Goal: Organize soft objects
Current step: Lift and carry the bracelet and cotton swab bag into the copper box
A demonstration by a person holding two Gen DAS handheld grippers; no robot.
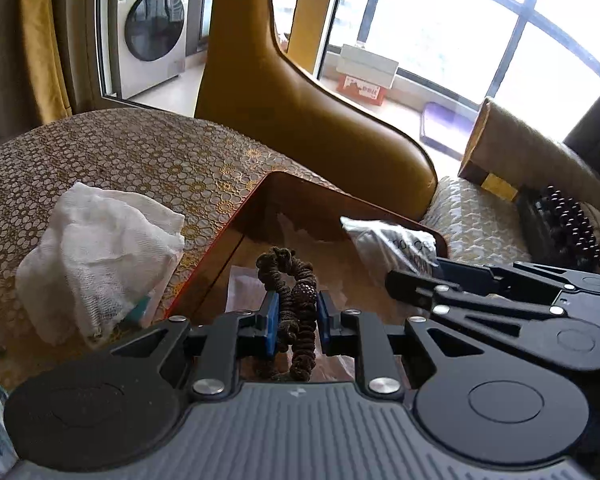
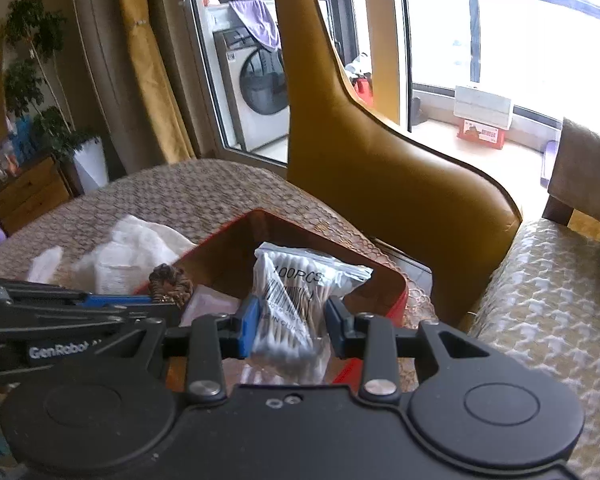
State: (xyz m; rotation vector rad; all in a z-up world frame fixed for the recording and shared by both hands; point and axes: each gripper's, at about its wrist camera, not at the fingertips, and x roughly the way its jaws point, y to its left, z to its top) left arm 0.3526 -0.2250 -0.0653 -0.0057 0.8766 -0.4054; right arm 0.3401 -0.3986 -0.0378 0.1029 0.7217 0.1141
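Soft objects are held over a red-brown tray [image 1: 260,196] on the patterned tabletop [image 1: 120,152]: the left tool [image 1: 298,318] is clamped on a dark brown scrunchie [image 1: 296,300], and the right tool [image 2: 290,322] is clamped on a clear bag of cotton swabs [image 2: 296,296]. A crumpled white cloth [image 1: 96,256] lies on the tabletop just left of the tray, with a yellow chair [image 1: 300,120] behind.

Chair back [image 1: 300,128] behind open box [image 1: 228,224]
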